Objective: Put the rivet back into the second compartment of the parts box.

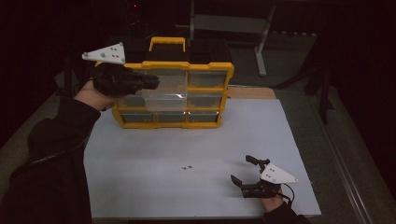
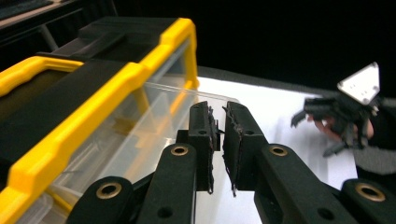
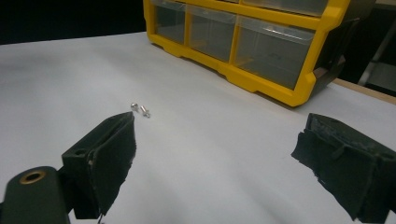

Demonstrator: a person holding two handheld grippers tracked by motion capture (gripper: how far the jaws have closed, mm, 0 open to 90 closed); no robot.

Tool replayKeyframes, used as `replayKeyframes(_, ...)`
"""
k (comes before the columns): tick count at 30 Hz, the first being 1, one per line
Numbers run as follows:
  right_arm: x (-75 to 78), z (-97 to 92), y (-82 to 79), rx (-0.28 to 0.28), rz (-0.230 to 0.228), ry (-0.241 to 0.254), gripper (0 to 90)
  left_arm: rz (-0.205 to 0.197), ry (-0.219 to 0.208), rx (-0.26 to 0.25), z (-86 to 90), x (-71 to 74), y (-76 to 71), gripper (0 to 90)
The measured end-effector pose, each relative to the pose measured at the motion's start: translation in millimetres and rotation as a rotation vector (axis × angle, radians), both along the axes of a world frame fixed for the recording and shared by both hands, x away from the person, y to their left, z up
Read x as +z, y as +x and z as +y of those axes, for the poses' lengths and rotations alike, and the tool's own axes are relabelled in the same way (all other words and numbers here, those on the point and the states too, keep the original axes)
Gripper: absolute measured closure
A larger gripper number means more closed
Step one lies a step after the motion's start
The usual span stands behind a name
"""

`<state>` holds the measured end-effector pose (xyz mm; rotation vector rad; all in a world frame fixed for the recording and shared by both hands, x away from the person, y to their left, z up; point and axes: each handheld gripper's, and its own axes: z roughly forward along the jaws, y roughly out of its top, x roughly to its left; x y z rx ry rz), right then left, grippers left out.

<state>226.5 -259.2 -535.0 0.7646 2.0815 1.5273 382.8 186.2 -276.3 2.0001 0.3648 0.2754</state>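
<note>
High view: left gripper (image 1: pixel 152 83) pinches the clear drawer (image 1: pixel 164 95), pulled out of the organizer (image 1: pixel 205 66), far left. Left gripper view: jaws closed on its rim. Right gripper view: right gripper (image 3: pixel 212 163) open, screws (image 3: pixel 140 108) just ahead-left.

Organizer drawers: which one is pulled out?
The clear drawer in the top row's middle, pinched by the left tool; the other drawers sit flush in the yellow organizer.

Organizer cabinet (image 1: pixel 204 100) stands at the sheet's (image 1: pixel 196 186) far edge, left of centre; a drawer (image 1: pixel 164 93) juts from its upper row. Two screws (image 1: pixel 188 167) lie mid-sheet, nearer the front edge.
</note>
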Motion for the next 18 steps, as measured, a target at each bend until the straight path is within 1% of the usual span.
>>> replayKeyframes(2,-0.3,0.1,0.1,0.0,0.002,0.0,10.4,0.013,-0.006,0.009,-1.4,-2.3,5.2,80.1)
replayKeyframes(3,-0.4,0.2,0.0,0.0,0.005,0.0,10.4,0.028,-0.008,0.011,-2.3,-3.9,7.7,80.1)
replayKeyframes(4,-0.5,0.3,0.1,0.001,0.003,-0.001,10.4,0.036,-0.005,0.014,-3.7,-6.0,9.7,80.1)
replayKeyframes(5,-0.5,0.3,0.1,0.001,0.003,-0.001,10.4,0.036,-0.005,0.014,-3.7,-6.0,9.7,80.1)
replayKeyframes(6,-0.2,0.5,-0.2,0.003,0.003,-0.001,10.4,0.053,0.005,0.022,-6.4,-10.1,13.0,80.1)
replayKeyframes(8,-0.2,0.4,0.1,0.002,0.003,0.0,10.4,0.059,0.004,0.03,-7.5,-11.9,14.6,79.5)
replayKeyframes(9,-0.2,0.8,0.6,0.0,0.006,0.003,10.4,0.072,-0.006,0.046,-8.9,-14.0,17.4,79.5)
replayKeyframes(11,-0.2,2.1,0.5,0.005,0.002,0.0,10.4,0.074,-0.005,0.052,-9.9,-14.5,18.4,79.5)
replayKeyframes(12,-0.1,2.7,-0.3,0.007,0.003,-0.004,10.4,0.087,0.008,0.061,-13.1,-16.0,20.7,79.5)
replayKeyframes(13,-0.1,3.0,-0.4,0.009,-0.003,-0.006,10.4,0.087,0.008,0.061,-13.1,-16.0,20.7,79.5)
replayKeyframes(14,-0.1,3.0,-0.4,0.009,0.0,-0.005,10.4,0.103,0.032,0.07,-17.1,-17.3,23.3,79.5)
replayKeyframes(15,-0.1,2.7,-0.4,0.008,0.002,-0.002,10.4,0.109,0.043,0.076,-19.2,-18.0,24.5,79.5)
replayKeyframes(16,-0.2,2.4,-0.2,0.008,0.003,-0.001,10.4,0.114,0.052,0.079,-20.7,-18.4,25.7,79.5)
replayKeyframes(17,-0.2,2.4,-0.2,0.008,0.003,-0.001,10.4,0.114,0.052,0.079,-20.7,-18.4,25.7,79.5)
replayKeyframes(18,-0.2,2.1,-0.3,0.007,0.003,-0.001,10.4,0.132,0.067,0.098,-22.8,-18.7,28.8,79.5)
